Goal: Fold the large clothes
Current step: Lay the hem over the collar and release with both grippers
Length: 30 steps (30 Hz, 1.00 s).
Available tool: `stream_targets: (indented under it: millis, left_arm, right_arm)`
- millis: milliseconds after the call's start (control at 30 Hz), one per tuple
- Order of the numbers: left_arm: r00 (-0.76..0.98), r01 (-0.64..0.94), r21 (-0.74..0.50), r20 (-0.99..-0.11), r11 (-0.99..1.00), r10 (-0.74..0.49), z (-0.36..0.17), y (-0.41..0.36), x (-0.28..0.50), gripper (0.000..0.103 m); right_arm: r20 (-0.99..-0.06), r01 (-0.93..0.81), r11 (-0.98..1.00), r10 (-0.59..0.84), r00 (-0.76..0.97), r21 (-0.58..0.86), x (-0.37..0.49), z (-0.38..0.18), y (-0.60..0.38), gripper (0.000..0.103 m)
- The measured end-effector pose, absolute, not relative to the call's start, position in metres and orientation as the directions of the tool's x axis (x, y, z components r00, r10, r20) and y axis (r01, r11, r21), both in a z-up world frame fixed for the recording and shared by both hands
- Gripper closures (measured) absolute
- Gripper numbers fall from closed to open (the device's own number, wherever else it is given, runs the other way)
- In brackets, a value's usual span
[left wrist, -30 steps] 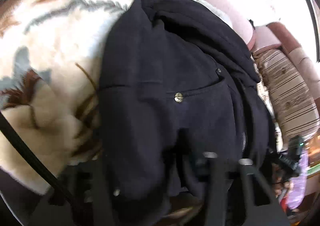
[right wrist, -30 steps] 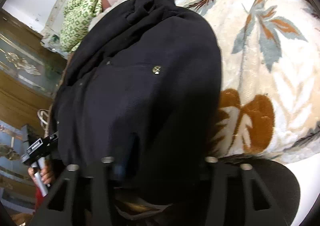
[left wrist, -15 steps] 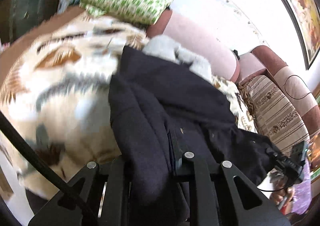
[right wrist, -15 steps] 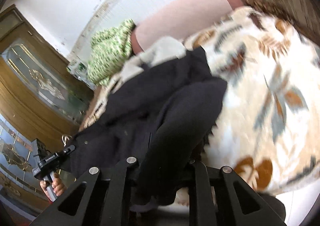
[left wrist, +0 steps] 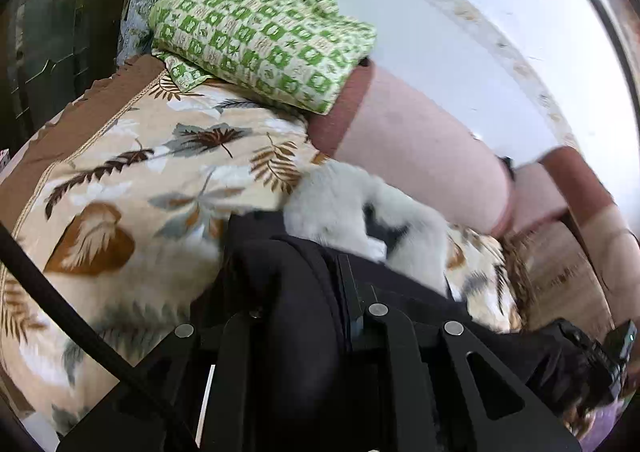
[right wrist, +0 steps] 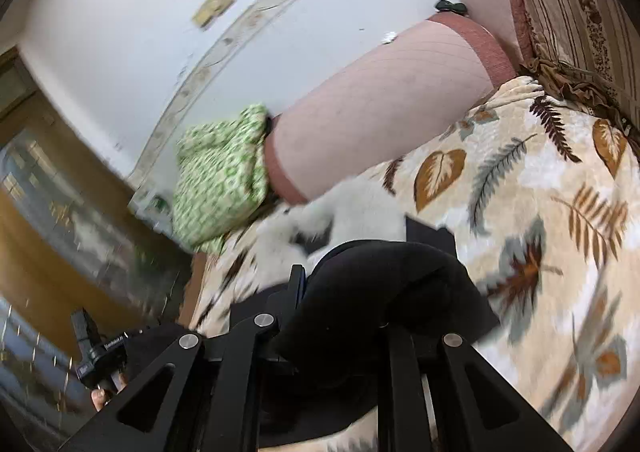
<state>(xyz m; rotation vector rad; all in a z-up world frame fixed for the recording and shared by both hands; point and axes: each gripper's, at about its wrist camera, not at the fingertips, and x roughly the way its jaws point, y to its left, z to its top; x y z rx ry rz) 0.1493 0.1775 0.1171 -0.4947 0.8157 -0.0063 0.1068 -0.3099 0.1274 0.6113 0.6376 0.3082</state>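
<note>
Leaf-print blanket (left wrist: pixel 132 188) under black coat (left wrist: pixel 304 292), both tools clamped on it.

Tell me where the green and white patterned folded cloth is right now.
The green and white patterned folded cloth lies at the far end of the leaf-print blanket, against the end of the pink bolster cushion; it shows upper left in the left wrist view, centre left in the right.

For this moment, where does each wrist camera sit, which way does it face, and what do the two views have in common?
Left wrist: on the left gripper, looking along its fingers and down at the black garment it clamps, leaf-print blanket beyond; the other gripper shows at the lower right edge.
Right wrist: on the right gripper, facing the same garment bunched in its jaws; a hand holding the other gripper shows lower left.
Shared: garment, blanket, green patterned cloth, pink bolster.
</note>
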Motion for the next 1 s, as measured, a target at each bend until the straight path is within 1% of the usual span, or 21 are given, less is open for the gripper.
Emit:
stream_targets:
  millis: [100, 200, 267, 400, 500, 567, 600, 667, 700, 800, 933, 1000]
  left_arm:
    - [0.646, -0.251, -0.433, -0.741, 0.866, -0.183, 0.101, 0.182, 0.204, 0.087]
    - [0.566, -0.339, -0.409, -0.808, 0.847, -0.163, 0.066, 0.185, 0.26, 0.087]
    - [0.526, -0.378, -0.395, -0.836, 0.837, -0.156, 0.044, 0.185, 0.286, 0.087]
    - [0.474, -0.416, -0.357, -0.87, 0.837, -0.135, 0.0, 0.179, 0.325, 0.086]
    - [0.465, -0.412, -0.312, -0.88, 0.856, -0.098, -0.026, 0.171, 0.344, 0.084]
    - [0.461, -0.414, -0.306, -0.883, 0.857, -0.093, -0.038, 0.169, 0.355, 0.084]
    - [0.461, -0.416, -0.316, -0.881, 0.853, -0.102, -0.044, 0.169, 0.36, 0.084]
    - [0.467, -0.419, -0.335, -0.877, 0.844, -0.117, -0.053, 0.171, 0.367, 0.084]
    - [0.471, -0.418, -0.345, -0.873, 0.84, -0.124, -0.058, 0.171, 0.369, 0.084]
    - [0.523, -0.403, -0.391, -0.84, 0.828, -0.142, -0.069, 0.172, 0.367, 0.084]
    - [0.595, -0.382, -0.464, -0.786, 0.799, -0.171, -0.073, 0.176, 0.352, 0.084]
    - [0.579, -0.385, -0.46, -0.796, 0.8, -0.179, -0.07, 0.174, 0.354, 0.083]
  right_arm:
    - [-0.492, -0.016, 0.776, 0.415, 0.765, 0.63, 0.159, 0.119, -0.316, 0.087]
    - [-0.543, 0.06, 0.77, 0.389, 0.744, 0.635, 0.212, 0.094, -0.324, 0.087]
    - [-0.583, 0.121, 0.76, 0.375, 0.72, 0.638, 0.244, 0.072, -0.33, 0.087]
    - [-0.648, 0.197, 0.758, 0.356, 0.674, 0.621, 0.293, 0.023, -0.334, 0.086]
    - [-0.683, 0.231, 0.763, 0.345, 0.644, 0.604, 0.319, -0.013, -0.333, 0.086]
    - [-0.703, 0.257, 0.751, 0.359, 0.614, 0.608, 0.333, -0.039, -0.336, 0.086]
    - [-0.703, 0.272, 0.733, 0.374, 0.604, 0.624, 0.339, -0.051, -0.339, 0.086]
    - [-0.676, 0.285, 0.679, 0.42, 0.605, 0.677, 0.346, -0.07, -0.348, 0.086]
    - [-0.643, 0.286, 0.631, 0.456, 0.616, 0.721, 0.349, -0.082, -0.355, 0.086]
    - [-0.576, 0.258, 0.568, 0.499, 0.647, 0.782, 0.348, -0.098, -0.363, 0.086]
    - [-0.517, 0.22, 0.53, 0.513, 0.686, 0.819, 0.338, -0.104, -0.367, 0.086]
    - [-0.504, 0.221, 0.516, 0.511, 0.696, 0.828, 0.333, -0.103, -0.368, 0.086]
